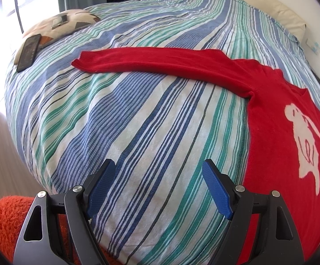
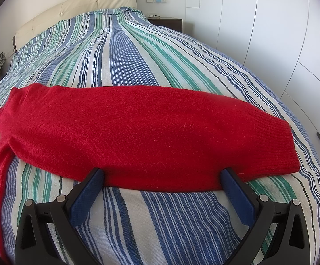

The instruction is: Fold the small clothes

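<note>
The bed (image 2: 160, 216) with its striped cover takes up most of both views, a broad flat surface that suits folding. On it I have the red sweater (image 1: 277, 119) spread face up, white animal motif showing, body at 3 o'clock in my left view. One sleeve (image 1: 151, 63) runs out toward 10 o'clock; the other sleeve (image 2: 137, 137) stretches toward 3 o'clock across my right view, both laid straight, I judge so they can be folded inward. My right gripper (image 2: 162, 178) hovers at that sleeve's near edge, fingers spread, holding nothing, likely lined up to pinch it. My left gripper (image 1: 158, 170) is over bare cover, fingers spread too. A phone (image 1: 28, 52) lies at 10 o'clock, well apart
</note>
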### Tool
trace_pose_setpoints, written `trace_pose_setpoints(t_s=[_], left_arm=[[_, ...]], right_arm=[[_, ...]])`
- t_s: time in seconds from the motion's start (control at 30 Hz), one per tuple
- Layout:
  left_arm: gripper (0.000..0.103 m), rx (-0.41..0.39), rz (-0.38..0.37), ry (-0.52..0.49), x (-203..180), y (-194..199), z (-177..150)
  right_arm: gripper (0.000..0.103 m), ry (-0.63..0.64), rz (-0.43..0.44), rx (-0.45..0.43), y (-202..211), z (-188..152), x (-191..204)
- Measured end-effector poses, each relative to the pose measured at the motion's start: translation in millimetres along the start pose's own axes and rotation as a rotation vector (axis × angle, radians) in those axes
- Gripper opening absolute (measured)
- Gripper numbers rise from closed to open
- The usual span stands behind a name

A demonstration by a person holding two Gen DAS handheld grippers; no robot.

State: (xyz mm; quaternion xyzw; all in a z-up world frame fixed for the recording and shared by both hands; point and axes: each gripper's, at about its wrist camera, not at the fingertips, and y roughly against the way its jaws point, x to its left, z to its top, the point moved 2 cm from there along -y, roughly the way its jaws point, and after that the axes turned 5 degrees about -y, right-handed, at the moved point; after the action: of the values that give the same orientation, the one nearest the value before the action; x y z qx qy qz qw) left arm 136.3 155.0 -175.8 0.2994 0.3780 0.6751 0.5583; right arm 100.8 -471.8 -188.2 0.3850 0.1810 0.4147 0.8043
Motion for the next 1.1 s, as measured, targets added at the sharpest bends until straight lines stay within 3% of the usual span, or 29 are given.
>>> trace_pose_setpoints(t_s=[0.3,0.47,0.87,1.1], left_arm=[[0.082,0.01,-0.011,-0.012,-5,-2,-1],[0.082,0.022,-0.057,-0.016,-9,-1,-1],[0.082,0.049,-0.147,-0.086,-34,-1,5],[0.082,0.069,-0.149,-0.156,-52,-6,-2]], right_arm=[[0.103,0.0,0.0,0.0,0,0,0],[0.103,0.0,0.0,0.0,0,0,-1],[0.103,0.0,0.0,0.0,0,0,-1],[0.103,0.0,0.001,0.0,0,0,-1]])
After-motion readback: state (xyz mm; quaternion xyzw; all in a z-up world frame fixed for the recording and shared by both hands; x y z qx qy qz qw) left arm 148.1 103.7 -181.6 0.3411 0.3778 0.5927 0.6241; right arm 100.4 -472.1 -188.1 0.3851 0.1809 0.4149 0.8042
